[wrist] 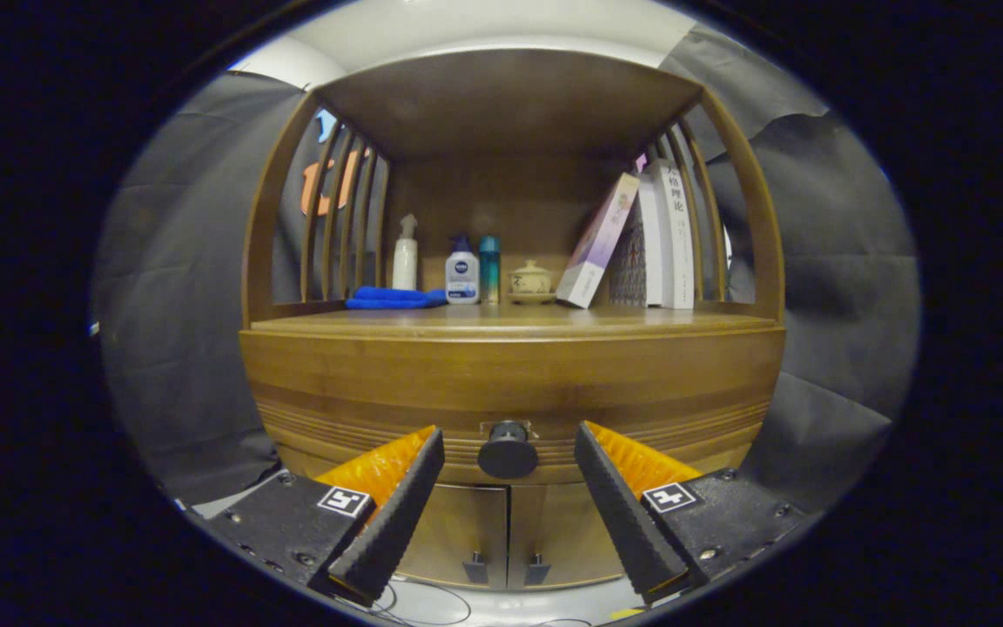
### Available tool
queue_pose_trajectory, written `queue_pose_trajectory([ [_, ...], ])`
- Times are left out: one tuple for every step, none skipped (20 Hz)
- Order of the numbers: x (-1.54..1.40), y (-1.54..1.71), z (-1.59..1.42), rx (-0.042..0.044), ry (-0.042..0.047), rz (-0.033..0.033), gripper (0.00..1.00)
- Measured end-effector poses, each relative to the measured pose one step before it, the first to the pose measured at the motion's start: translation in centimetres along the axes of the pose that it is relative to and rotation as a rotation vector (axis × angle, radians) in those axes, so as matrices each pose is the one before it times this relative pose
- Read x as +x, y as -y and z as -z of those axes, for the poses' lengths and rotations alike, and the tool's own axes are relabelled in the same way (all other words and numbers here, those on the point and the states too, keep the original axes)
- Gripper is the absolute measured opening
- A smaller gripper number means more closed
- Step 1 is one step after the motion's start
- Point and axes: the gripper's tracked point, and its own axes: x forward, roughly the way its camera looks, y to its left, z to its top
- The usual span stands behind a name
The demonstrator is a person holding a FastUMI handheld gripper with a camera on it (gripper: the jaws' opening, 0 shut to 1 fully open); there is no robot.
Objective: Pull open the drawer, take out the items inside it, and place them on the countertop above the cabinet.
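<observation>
Two fingers of the gripper [508,435] stand spread wide, the jaws gripping nothing. Between their tips, just ahead, sits the round dark knob [508,449] of the drawer [510,383], untouched by either finger; the drawer front is flush with the wooden cabinet [310,409], so its contents are hidden. Below the knob are two small doors [458,531]. Above the drawer lies the surface [510,320], carrying a folded blue cloth [393,298], a white spray bottle [405,254], a white-and-blue bottle [461,273], a teal bottle [489,269], a small lidded pot [530,279] and several books [641,244], one leaning against the others.
</observation>
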Motion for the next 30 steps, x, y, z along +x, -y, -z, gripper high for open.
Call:
queue_pose_trajectory([
  [0.713,0.092,0.093,0.01479,0.00004,0.01026,0.99],
  [0.406,0.318,-0.125,0.01123,-0.00116,0.00505,0.98],
  [0.627,0.078,0.148,0.003,-0.00728,0.00487,0.96],
  [0.304,-0.016,0.295,-0.00329,-0.01189,-0.00094,0.91],
  [0.522,-0.026,0.365,-0.00536,-0.01645,0.00129,0.87],
  [0.409,-0.072,0.184,-0.00865,-0.01291,-0.01098,0.83],
  [-0.136,-0.068,0.112,0.00077,-0.00192,-0.00786,0.81],
  [0.031,-0.141,-0.016,0.00313,-0.0043,0.00251,0.8],
  [0.362,-0.295,-0.303,0.00524,0.01317,0.00702,0.75],
  [0.012,-0.148,0.425,-0.0166,-0.00941,0.01001,0.69],
  [0.417,0.559,-0.069,-0.00777,0.01209,0.01655,0.64],
  [0.29,0.198,0.067,0.02295,0.00282,0.02164,0.58],
  [-0.493,-0.416,0.465,0.03081,-0.02374,-0.00849,0.52],
  [0.227,0.041,0.03,0.0115,-0.02043,-0.01194,0.5],
  [-0.091,-0.124,0.055,0.02359,-0.01432,-0.01315,0.48],
  [0.103,-0.085,-0.042,0.00285,-0.0092,-0.01086,0.47],
  [-0.047,0.072,0.089,-0.01141,-0.00907,-0.00987,0.45],
  [-0.031,0.036,-0.016,-0.0125,-0.00822,-0.00462,0.44],
  [-0.117,0.024,0.044,-0.01416,-0.00252,0.00072,0.42],
  [-0.111,0.051,0.049,-0.01131,-0.00023,0.00333,0.41],
  [-0.263,0.092,0.087,-0.0083,-0.00195,0.00596,0.4],
  [-0.389,0.077,0.087,-0.0033,0.0003,0.00522,0.39],
  [-0.562,-0.003,0.2,-0.00216,-0.00042,0.0022,0.39],
  [-0.515,-0.014,0.111,-0.00107,-0.00105,0.00014,0.39],
  [-0.508,0.033,0.221,-0.005,0.00222,-0.00074,0.39],
  [-0.679,0.082,0.15,-0.00608,0.003,-0.00183,0.39],
  [-0.694,0.09,0.225,-0.00003,0.00393,-0.00097,0.39],
  [-0.688,-0.007,0.175,0.00159,0.00267,-0.0056,0.38],
  [-0.818,-0.026,0.204,0.00087,0.00419,-0.00344,0.38],
  [-0.701,-0.027,0.165,-0.00085,0.00348,-0.00083,0.38],
])
